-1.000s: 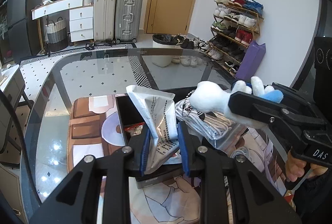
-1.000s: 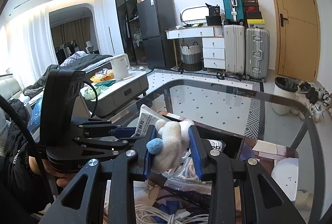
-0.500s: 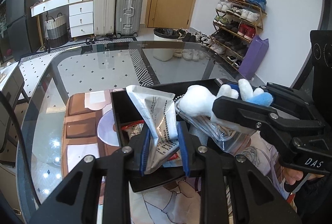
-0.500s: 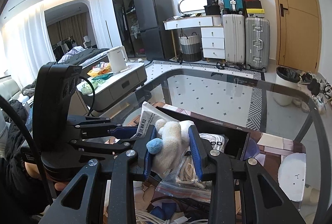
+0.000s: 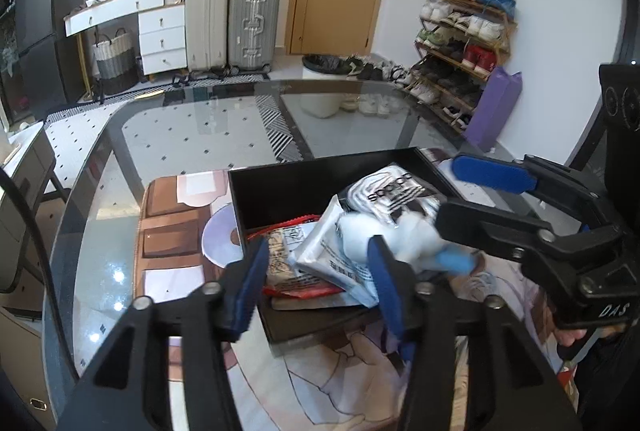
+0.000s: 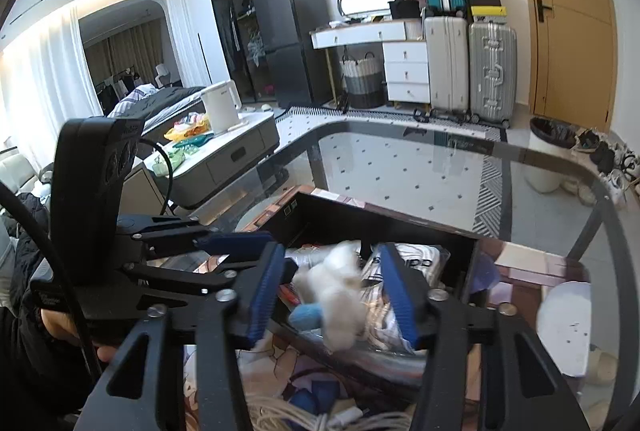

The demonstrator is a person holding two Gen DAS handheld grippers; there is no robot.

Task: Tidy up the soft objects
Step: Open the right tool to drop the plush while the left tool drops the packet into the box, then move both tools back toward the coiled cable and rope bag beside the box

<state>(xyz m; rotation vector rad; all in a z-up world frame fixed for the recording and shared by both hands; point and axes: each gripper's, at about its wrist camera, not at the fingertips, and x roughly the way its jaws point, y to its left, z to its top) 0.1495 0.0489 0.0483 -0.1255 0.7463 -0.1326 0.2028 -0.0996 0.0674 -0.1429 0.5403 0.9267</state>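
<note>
Left wrist view, nearest first: left gripper [image 5: 316, 271] jaws spread wide, nothing between the pads; the white foil pouch [image 5: 336, 263] lies loose just ahead of them on a pile of packets in the black box [image 5: 320, 171]. Right gripper [image 5: 472, 199] comes in from the right, also spread wide, blue pad showing, gripping nothing. Between the two grippers the white plush toy [image 5: 384, 239] with a blue part sits on top of the pouch and a bagged striped garment [image 5: 392, 191]; it is motion-blurred, so probably dropping or only just settling, hard to say which. Right wrist view agrees: plush toy [image 6: 336, 291] blurred between the open pads of the right gripper [image 6: 332, 295], no contact visible, over the box [image 6: 400, 223] contents. Box stands on a printed mat [image 5: 168, 231] on the glass table [image 5: 200, 135]; farther back suitcases, door, shoe rack. Step in hand, by my read: release of the soft items into the box. Next move likely calls for both grippers to pull back clear of the box rim, then go for the remaining loose item, maybe the cord bundle [image 6: 288, 415] at the near edge.
</note>
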